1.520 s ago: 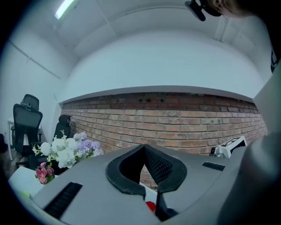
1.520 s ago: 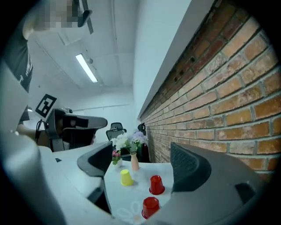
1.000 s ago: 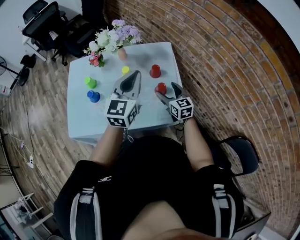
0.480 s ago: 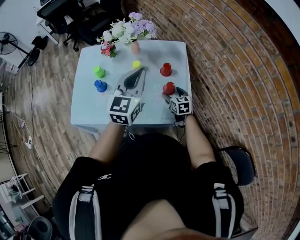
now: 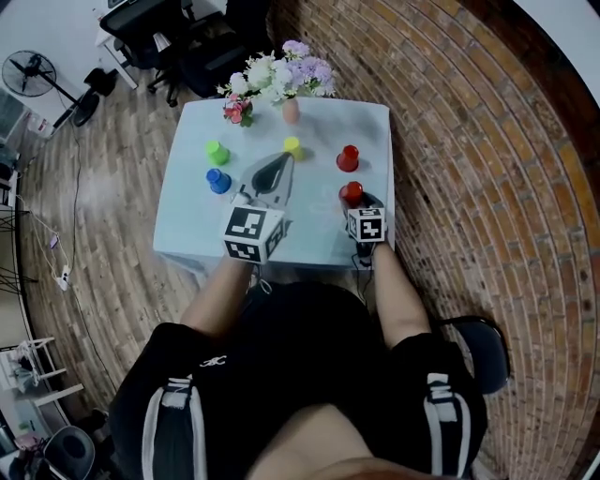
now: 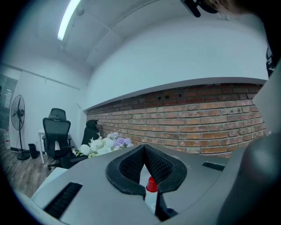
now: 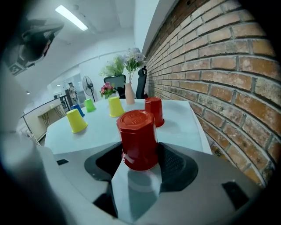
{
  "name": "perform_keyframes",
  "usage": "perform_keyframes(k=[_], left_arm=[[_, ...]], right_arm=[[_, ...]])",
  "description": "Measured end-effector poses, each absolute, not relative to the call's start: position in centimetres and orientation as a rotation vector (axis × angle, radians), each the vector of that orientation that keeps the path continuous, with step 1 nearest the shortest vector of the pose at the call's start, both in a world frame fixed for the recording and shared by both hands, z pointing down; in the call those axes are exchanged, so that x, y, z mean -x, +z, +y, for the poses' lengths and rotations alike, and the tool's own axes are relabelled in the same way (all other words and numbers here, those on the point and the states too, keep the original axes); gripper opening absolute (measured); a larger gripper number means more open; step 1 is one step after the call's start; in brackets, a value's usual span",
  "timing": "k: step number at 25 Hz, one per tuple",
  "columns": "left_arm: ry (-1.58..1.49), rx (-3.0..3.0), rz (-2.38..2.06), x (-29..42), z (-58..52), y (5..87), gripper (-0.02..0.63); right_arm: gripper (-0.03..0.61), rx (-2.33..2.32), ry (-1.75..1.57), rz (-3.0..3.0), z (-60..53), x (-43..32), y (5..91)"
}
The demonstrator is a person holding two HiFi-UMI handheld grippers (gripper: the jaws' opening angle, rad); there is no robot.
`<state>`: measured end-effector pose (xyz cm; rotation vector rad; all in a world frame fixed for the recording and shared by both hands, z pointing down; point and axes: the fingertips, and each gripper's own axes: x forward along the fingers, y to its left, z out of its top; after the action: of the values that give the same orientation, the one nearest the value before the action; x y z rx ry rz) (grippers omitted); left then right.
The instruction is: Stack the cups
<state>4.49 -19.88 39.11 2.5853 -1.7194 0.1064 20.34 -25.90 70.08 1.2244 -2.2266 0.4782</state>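
Several upside-down cups stand on the white table [image 5: 187, 234]: green [image 5: 217, 151], blue [image 5: 218, 180], yellow [image 5: 292, 146] and two red. The far red cup [image 5: 349, 157] stands alone near the right edge. My right gripper [image 5: 361, 202] is at the near red cup [image 5: 352, 192]. In the right gripper view that cup [image 7: 137, 140] fills the gap between the jaws, which have just been closing, and both pads touch its lower wall. My left gripper [image 5: 272, 173] hovers level over the table's middle, shut and empty; a red cup [image 6: 151, 185] shows through its slit.
A vase of flowers [image 5: 281, 80] stands at the table's far edge. The right gripper view also shows a second yellow cup [image 7: 77, 121] to the left. A brick wall [image 7: 228, 66] runs close along the table's right side. Office chairs [image 5: 141, 28] stand beyond the table.
The right gripper has come down around the near red cup and its jaws have narrowed onto it. The left gripper stays shut over the table's middle, barely shifted.
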Motion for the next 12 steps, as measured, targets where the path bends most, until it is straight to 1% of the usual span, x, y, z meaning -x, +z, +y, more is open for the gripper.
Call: perform_keyframes(k=[6, 12], left_arm=[[0.099, -2.569, -1.740, -3.1, -20.0, 38.7, 0.002], [0.082, -2.527, -1.777, -0.3, -19.8, 38.7, 0.002]], right_arm=[[0.255, -1.222, 0.326, -2.310, -25.8, -18.0, 65.5], [0.255, -1.170, 0.250, -2.446, -25.7, -13.2, 60.7]])
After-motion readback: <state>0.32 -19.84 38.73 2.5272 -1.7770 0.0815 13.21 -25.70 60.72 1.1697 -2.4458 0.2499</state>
